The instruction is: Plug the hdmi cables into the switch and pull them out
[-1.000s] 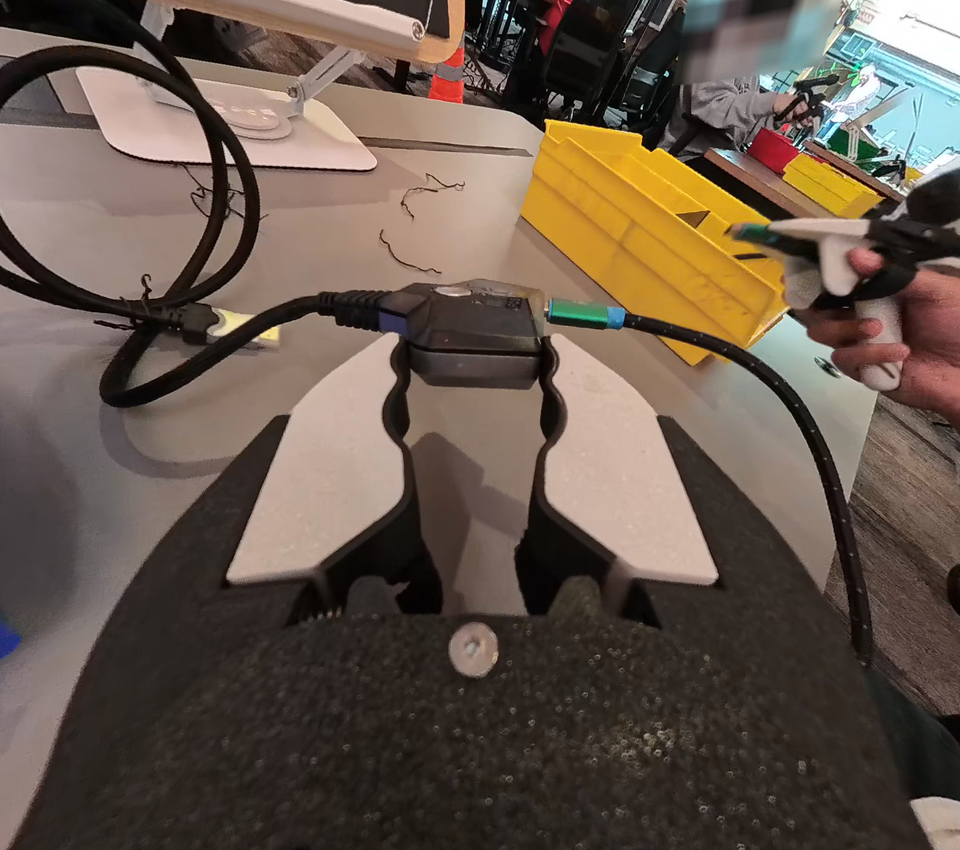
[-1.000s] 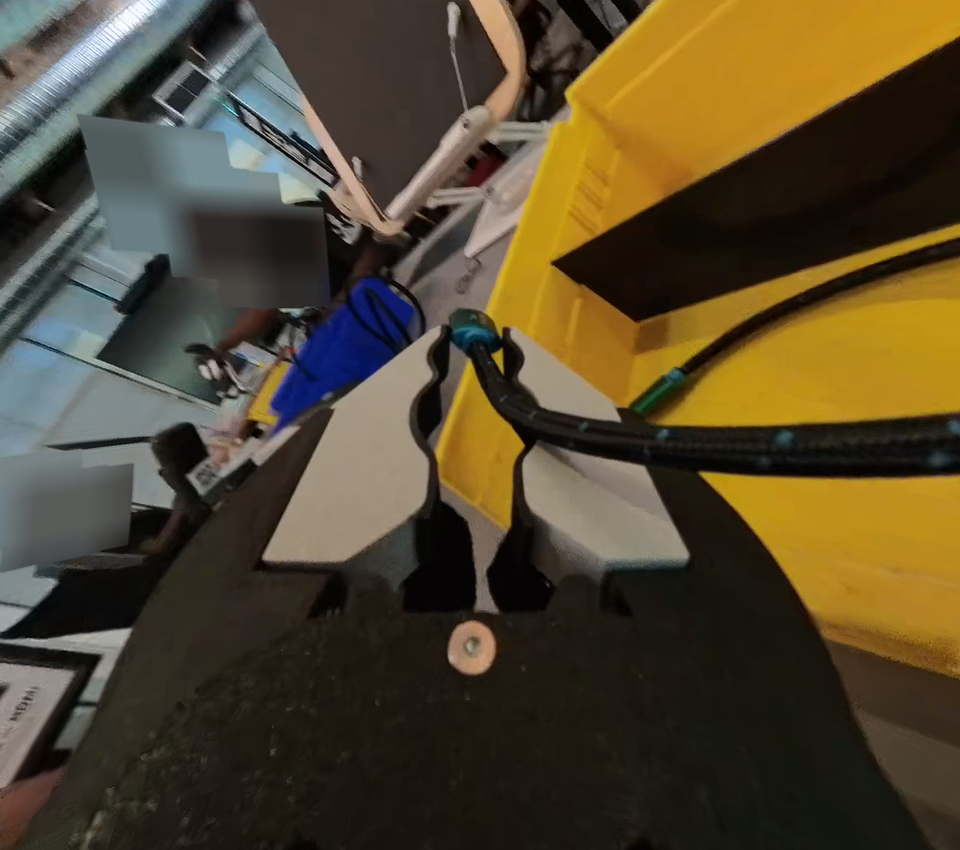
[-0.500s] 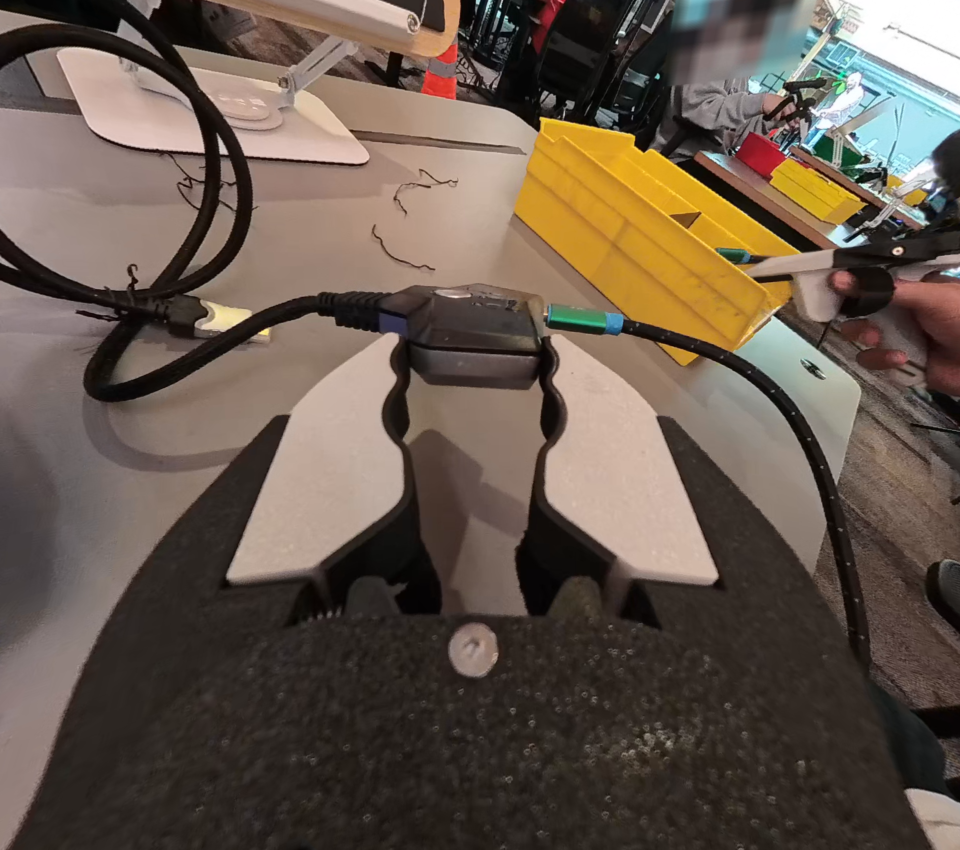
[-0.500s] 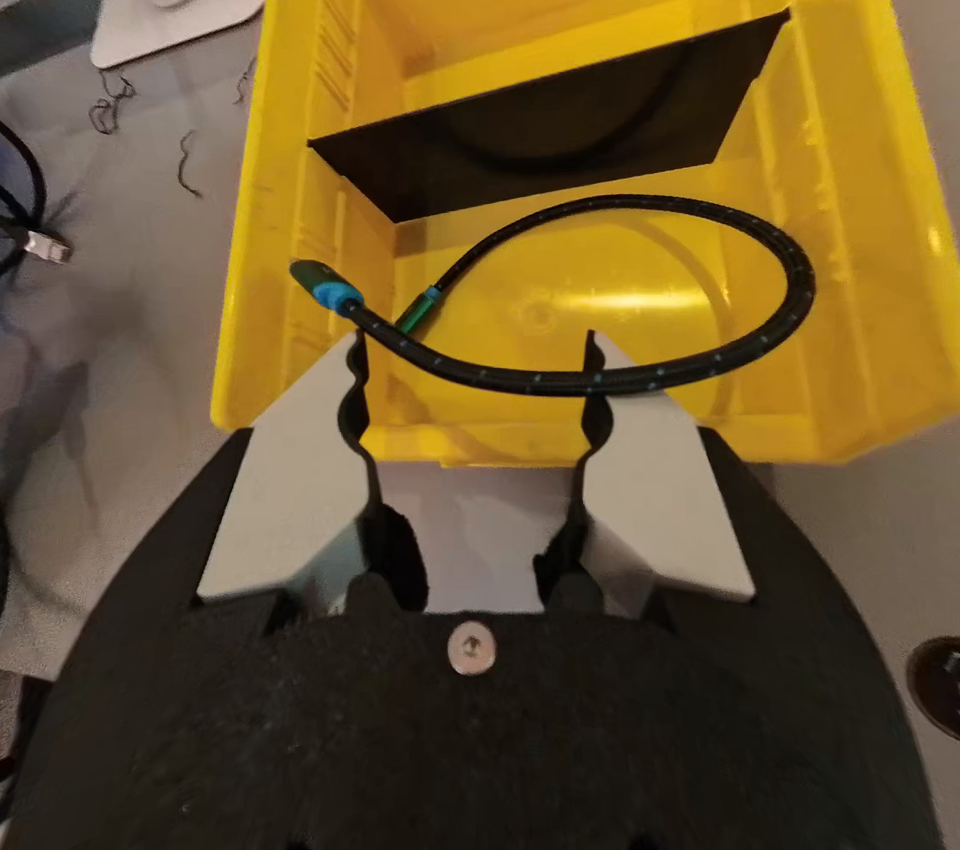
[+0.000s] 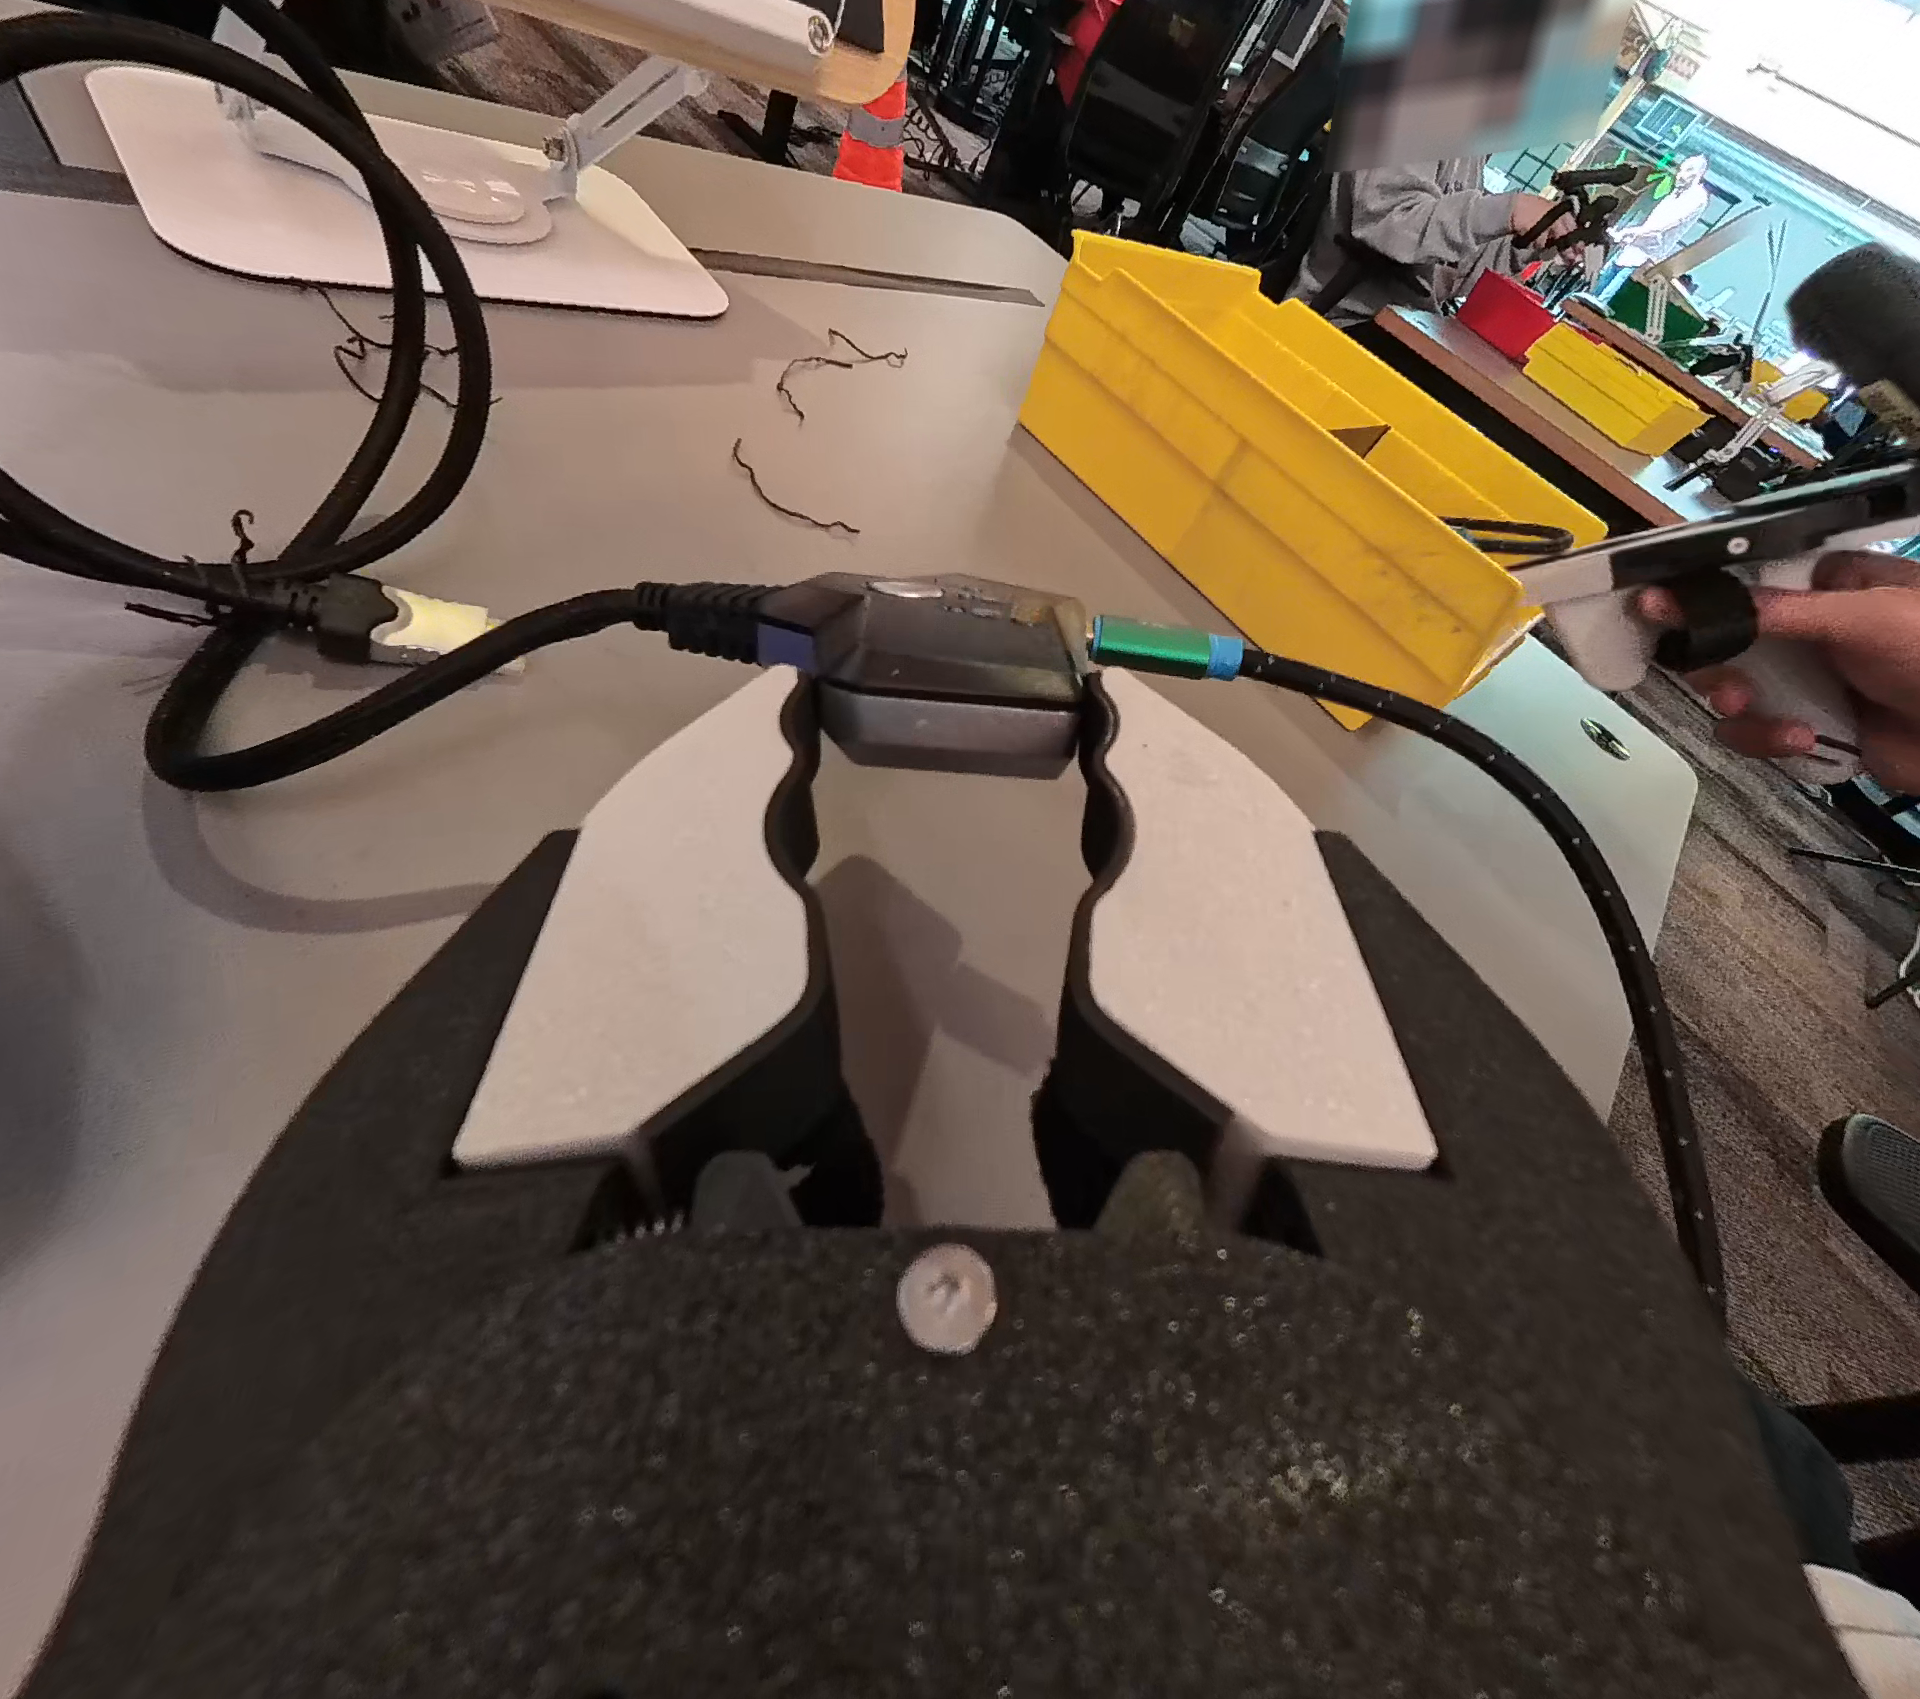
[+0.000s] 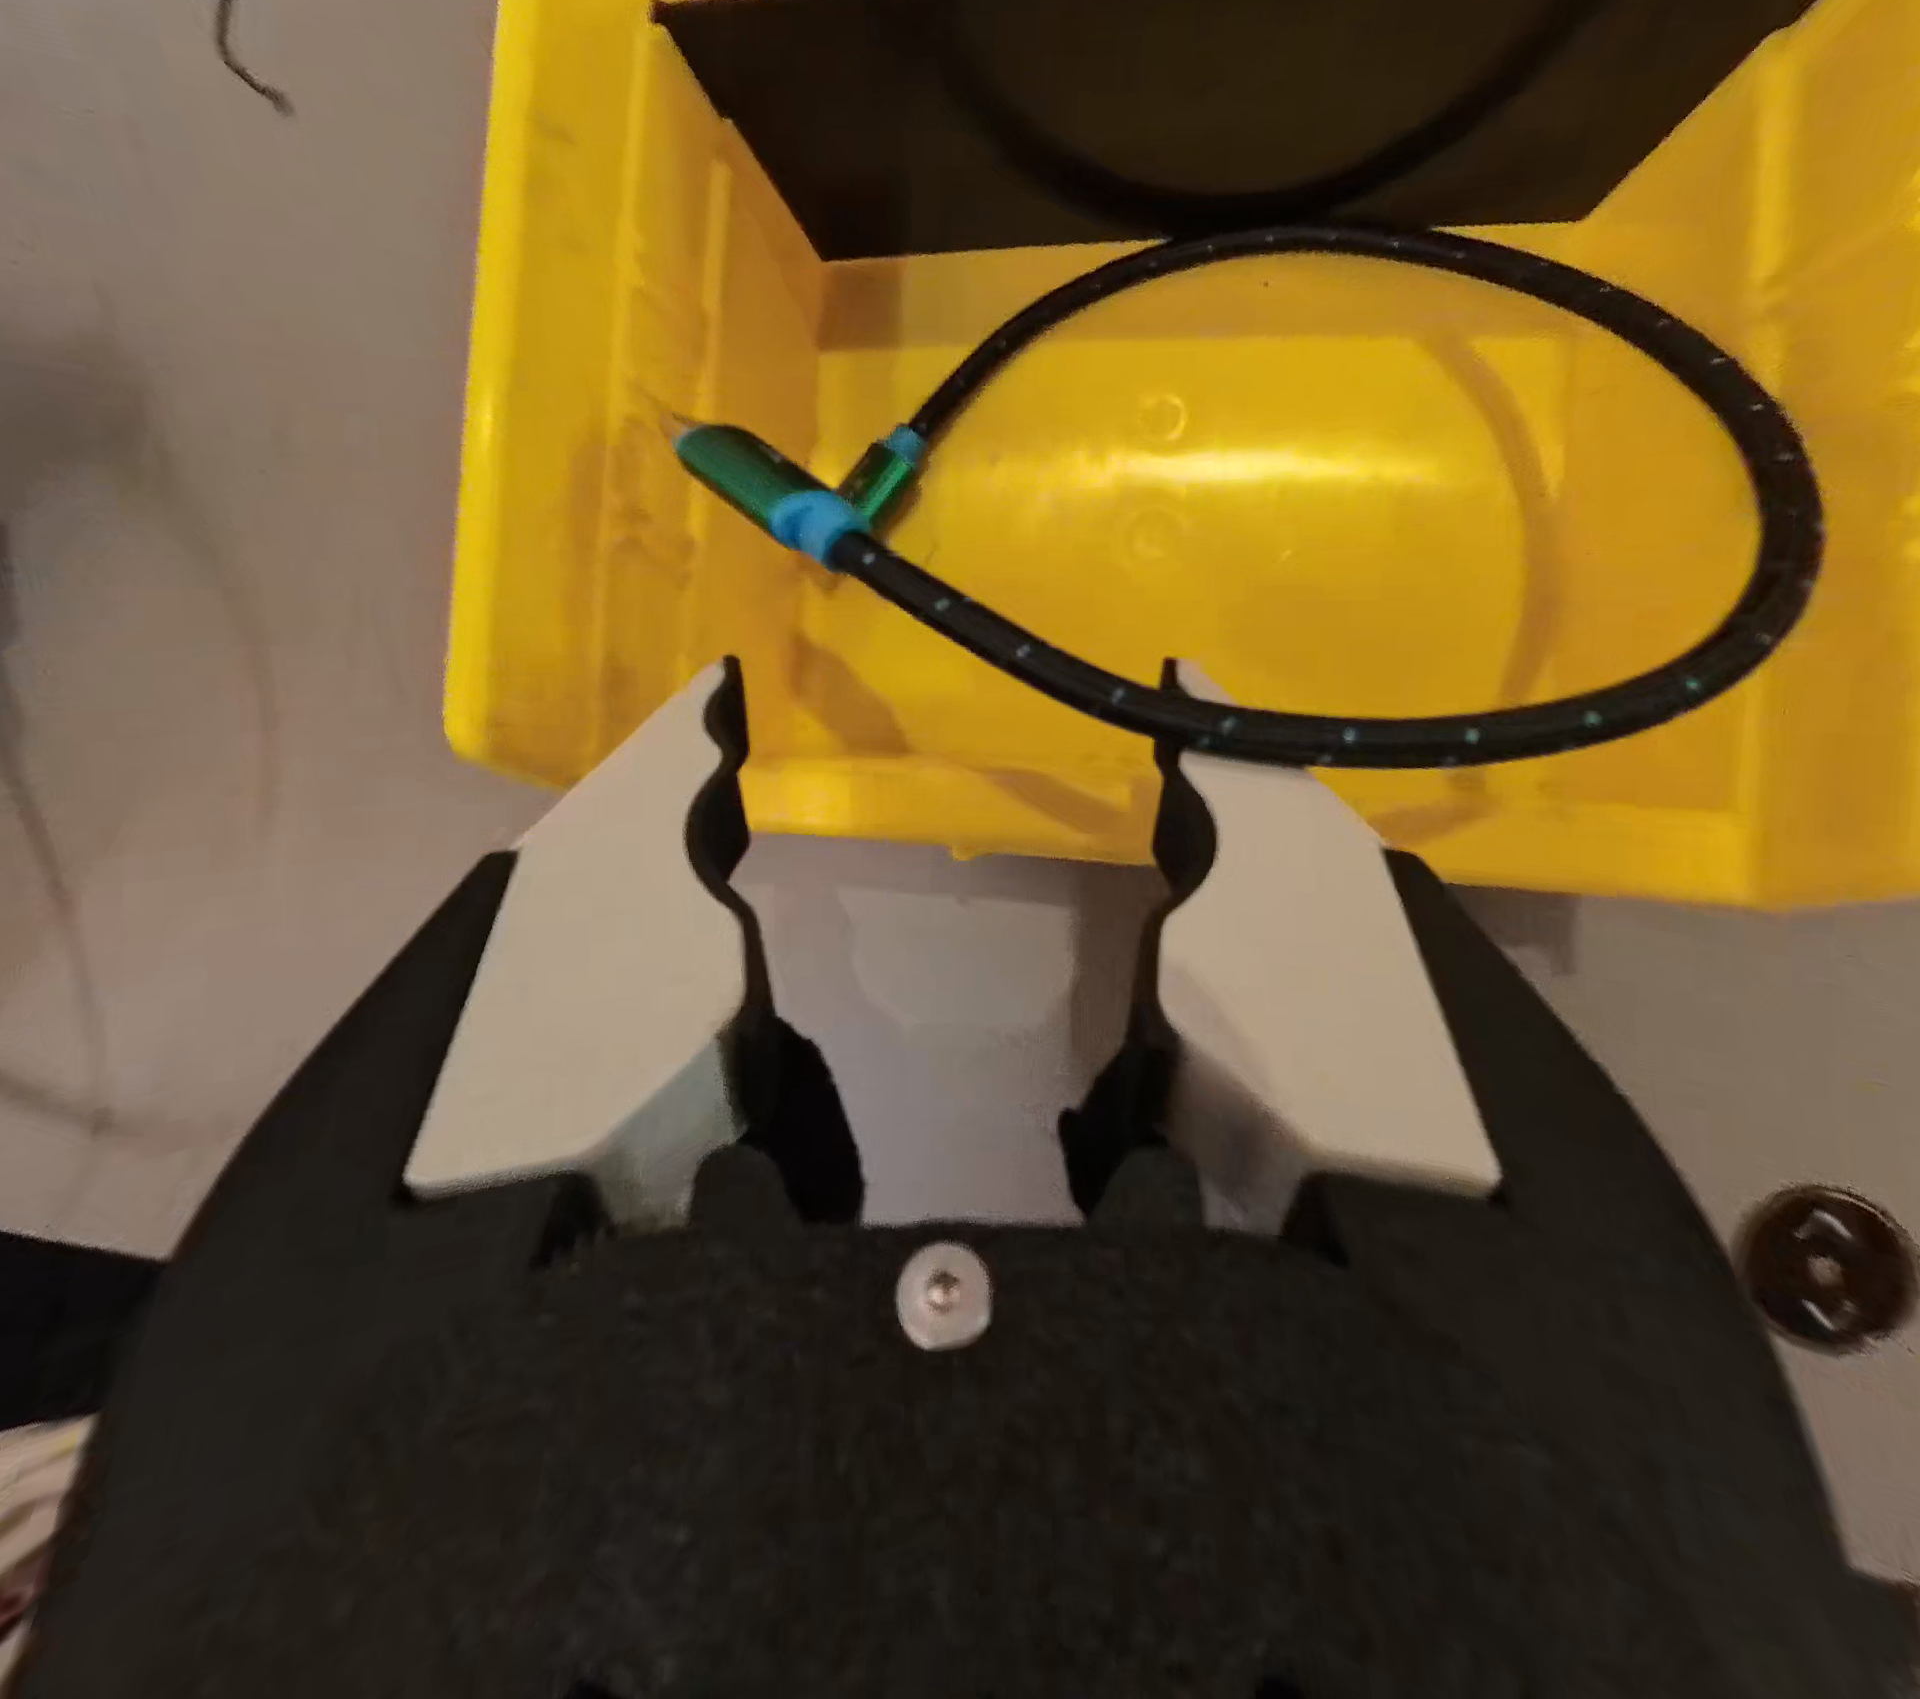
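My left gripper (image 5: 948, 709) is shut on the dark grey switch (image 5: 940, 662), both pads pressed on its sides, holding it over the grey table (image 5: 623, 444). A thick black cable (image 5: 416, 673) enters the switch on its left, and a green-tipped braided cable (image 5: 1153, 647) is plugged in on its right. My right gripper (image 6: 951, 714) is open and empty at the near rim of the yellow bin (image 6: 623, 299). A short braided cable with green plugs (image 6: 1351, 714) lies loose inside the bin. The right gripper also shows at the right edge of the left wrist view (image 5: 1579, 584).
A loose HDMI plug with a pale tip (image 5: 405, 626) lies on the table at left among black cable loops (image 5: 416, 361). A black divider (image 6: 1247, 91) crosses the bin. A white stand base (image 5: 416, 236) and black thread scraps (image 5: 800, 496) lie farther back. A person sits beyond the table.
My right gripper opened and let go of the short braided cable, which now lies in the yellow bin; the gripper turned to look down over it. The left gripper kept hold of the switch.
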Demonstrator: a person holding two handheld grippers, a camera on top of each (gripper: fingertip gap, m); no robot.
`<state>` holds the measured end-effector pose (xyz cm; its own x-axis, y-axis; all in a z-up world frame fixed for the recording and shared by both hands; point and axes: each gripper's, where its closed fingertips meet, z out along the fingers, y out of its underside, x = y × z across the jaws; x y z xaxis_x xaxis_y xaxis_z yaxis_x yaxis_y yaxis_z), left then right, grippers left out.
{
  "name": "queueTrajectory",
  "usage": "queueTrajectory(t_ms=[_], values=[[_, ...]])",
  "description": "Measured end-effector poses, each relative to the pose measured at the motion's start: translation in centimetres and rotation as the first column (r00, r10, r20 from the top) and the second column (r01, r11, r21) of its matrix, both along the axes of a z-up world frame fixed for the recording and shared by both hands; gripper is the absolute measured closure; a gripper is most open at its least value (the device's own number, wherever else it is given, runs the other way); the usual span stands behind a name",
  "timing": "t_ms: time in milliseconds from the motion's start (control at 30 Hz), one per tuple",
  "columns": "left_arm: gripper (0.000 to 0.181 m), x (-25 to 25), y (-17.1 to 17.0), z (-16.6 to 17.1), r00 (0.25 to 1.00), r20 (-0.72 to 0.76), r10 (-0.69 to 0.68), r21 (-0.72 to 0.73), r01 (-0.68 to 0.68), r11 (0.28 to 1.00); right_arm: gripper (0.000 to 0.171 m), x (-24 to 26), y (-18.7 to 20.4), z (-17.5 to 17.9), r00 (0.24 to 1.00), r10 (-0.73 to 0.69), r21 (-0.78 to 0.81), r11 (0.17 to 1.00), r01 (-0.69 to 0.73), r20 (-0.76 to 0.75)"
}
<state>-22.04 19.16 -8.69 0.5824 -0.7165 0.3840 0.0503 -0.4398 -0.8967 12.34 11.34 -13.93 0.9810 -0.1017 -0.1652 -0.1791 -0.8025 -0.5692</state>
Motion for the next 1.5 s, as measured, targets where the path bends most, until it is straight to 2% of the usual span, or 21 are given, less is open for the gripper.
queueTrajectory(t_ms=[67, 300, 500, 767, 933, 1067, 1167, 1233, 1367, 1433, 1500], values=[[0.134, 0.0, -0.1, 0.0, 1.000, 0.004, -0.002, 0.000, 0.002, 1.000, 0.094, 1.3, -0.8, 0.1, 0.997, -0.015, -0.023, 1.000, 0.017, 0.070], [0.134, 0.1, 0.0, 0.1, 1.000, 0.006, -0.003, -0.001, 0.003, 1.000, 0.098, 2.6, -3.7, 1.3, 0.999, -0.026, -0.060, 0.998, 0.028, 0.032], [0.134, 0.2, 0.0, 0.0, 1.000, -0.002, -0.006, -0.002, 0.006, 1.000, 0.105, 0.7, -4.4, -0.1, 0.998, 0.061, -0.135, 0.989, -0.065, -0.029], [0.134, 0.0, 0.0, 0.1, 1.000, 0.005, -0.007, -0.005, 0.007, 1.000, 0.114, 0.9, -5.3, 1.5, 0.997, 0.080, -0.123, 0.989, -0.081, -0.015], [0.134, 0.2, -0.1, 0.0, 1.000, 0.001, -0.011, -0.007, 0.011, 1.000, 0.115, -0.6, -2.9, 2.6, 0.990, 0.123, 0.017, 0.992, -0.122, -0.062], [0.134, 0.2, -0.2, -0.1, 1.000, 0.001, -0.013, -0.009, 0.013, 1.000, 0.115, -1.1, -2.5, 3.0, 0.987, 0.162, 0.041, 0.986, -0.161, -0.022], [0.134, 0.1, -0.1, 0.1, 1.000, 0.008, -0.007, -0.005, 0.007, 1.000, 0.115, -1.0, -2.6, 5.1, 0.986, 0.164, 0.098, 0.982, -0.164, 0.010], [0.134, 0.0, 0.0, 0.3, 1.000, 0.018, 0.003, -0.001, -0.003, 1.000, 0.115, -1.8, -2.0, 7.4, 0.982, 0.185, 0.209, 0.960, -0.188, 0.032], [0.134, 0.1, -0.1, 0.7, 0.999, 0.034, 0.011, 0.011, -0.011, 1.000, 0.114, -7.3, -0.2, 12.1, 0.959, 0.271, 0.503, 0.819, -0.276, 0.084], [0.134, 0.2, -0.2, 1.0, 0.999, 0.047, 0.007, 0.023, -0.008, 1.000, 0.114, -11.5, 0.8, 12.1, 0.947, 0.314, 0.579, 0.762, -0.290, 0.062], [0.134, 0.5, -0.5, 1.5, 0.997, 0.071, -0.005, 0.030, 0.003, 1.000, 0.113, -16.5, 1.4, 10.0, 0.924, 0.382, 0.587, 0.741, -0.326, 0.032]])
